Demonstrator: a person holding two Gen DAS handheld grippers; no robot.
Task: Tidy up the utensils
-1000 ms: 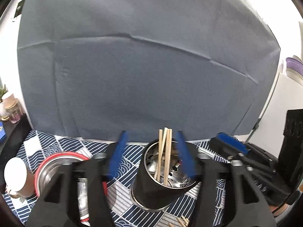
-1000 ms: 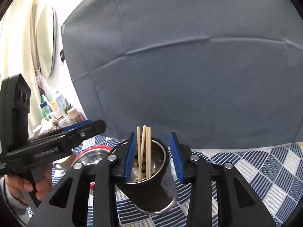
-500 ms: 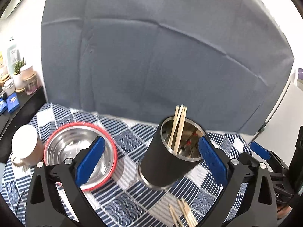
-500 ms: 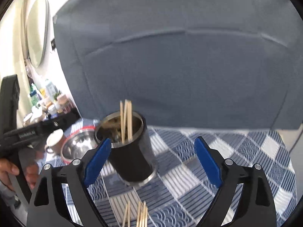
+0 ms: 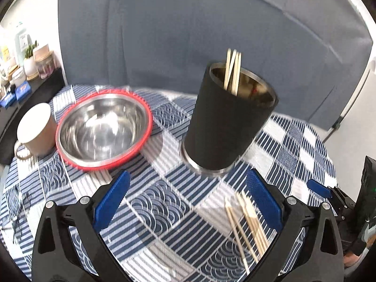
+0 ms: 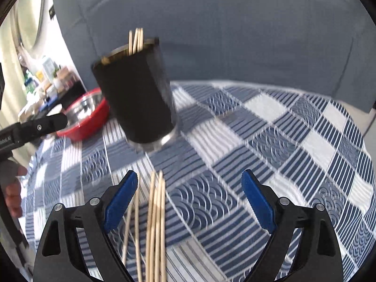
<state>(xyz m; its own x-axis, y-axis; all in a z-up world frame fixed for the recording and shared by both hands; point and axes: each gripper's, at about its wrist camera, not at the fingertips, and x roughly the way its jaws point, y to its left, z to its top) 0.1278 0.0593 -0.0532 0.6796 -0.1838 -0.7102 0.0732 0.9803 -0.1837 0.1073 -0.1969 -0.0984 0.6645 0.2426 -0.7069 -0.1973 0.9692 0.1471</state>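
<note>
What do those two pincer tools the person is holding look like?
Each is black plastic with two angled fingers tipped by ribbed blue pads and silver pivot screws: the left gripper, the right gripper. The left one's side carries small white lettering, too blurred to read.

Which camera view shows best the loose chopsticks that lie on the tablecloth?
The right wrist view shows them best: the loose chopsticks lie almost centred between the open fingers of the right gripper, long and near, though slightly blurred. The left wrist view shows the same bundle smaller, at the lower right, partly behind one blue pad.
</note>
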